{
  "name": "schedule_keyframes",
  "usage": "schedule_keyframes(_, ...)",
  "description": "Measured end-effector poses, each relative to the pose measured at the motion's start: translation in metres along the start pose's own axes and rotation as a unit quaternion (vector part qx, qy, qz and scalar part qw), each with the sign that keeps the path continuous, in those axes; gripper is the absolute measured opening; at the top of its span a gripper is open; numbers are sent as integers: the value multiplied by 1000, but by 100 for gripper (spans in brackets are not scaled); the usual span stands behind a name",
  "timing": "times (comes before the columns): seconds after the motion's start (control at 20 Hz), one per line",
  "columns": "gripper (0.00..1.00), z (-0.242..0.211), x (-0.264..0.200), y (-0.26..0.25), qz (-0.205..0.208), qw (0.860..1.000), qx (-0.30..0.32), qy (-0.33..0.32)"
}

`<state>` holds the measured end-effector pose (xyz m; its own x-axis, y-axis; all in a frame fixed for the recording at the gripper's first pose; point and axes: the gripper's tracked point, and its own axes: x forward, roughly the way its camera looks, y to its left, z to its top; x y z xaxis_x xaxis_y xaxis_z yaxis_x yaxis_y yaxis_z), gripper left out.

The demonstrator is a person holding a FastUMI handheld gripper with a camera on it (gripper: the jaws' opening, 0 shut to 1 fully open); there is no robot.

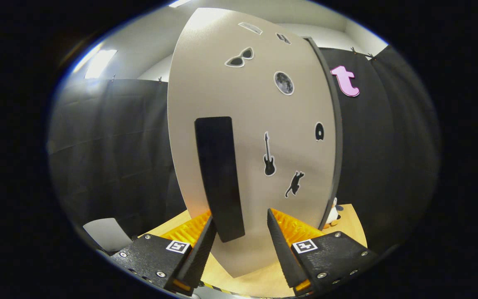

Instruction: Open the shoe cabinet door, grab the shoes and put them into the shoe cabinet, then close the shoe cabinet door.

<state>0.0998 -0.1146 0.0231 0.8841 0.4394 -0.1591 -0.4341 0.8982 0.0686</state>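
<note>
The tongs [239, 232] are apart around the black handle [219, 178] of the cabinet door [247, 124] just ahead, so opening comes first, then the shoes, then closing.

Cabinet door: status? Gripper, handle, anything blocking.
Gripper open, fingers either side of the door's lower edge. Cabinet door just ahead, black handle reaching down between the fingers, not gripped. Nothing between fingers and handle.

Just ahead of the spread fingers of the gripper [239, 232], the shoe cabinet door [222, 91] looks smooth, satin and stickered, its handle [218, 174] matt, above a pale wood table [264, 282].
</note>
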Motion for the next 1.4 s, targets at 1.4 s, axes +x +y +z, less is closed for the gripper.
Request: schedule_keyframes(1.4,91,1,37,-1,-123,992,6,-24)
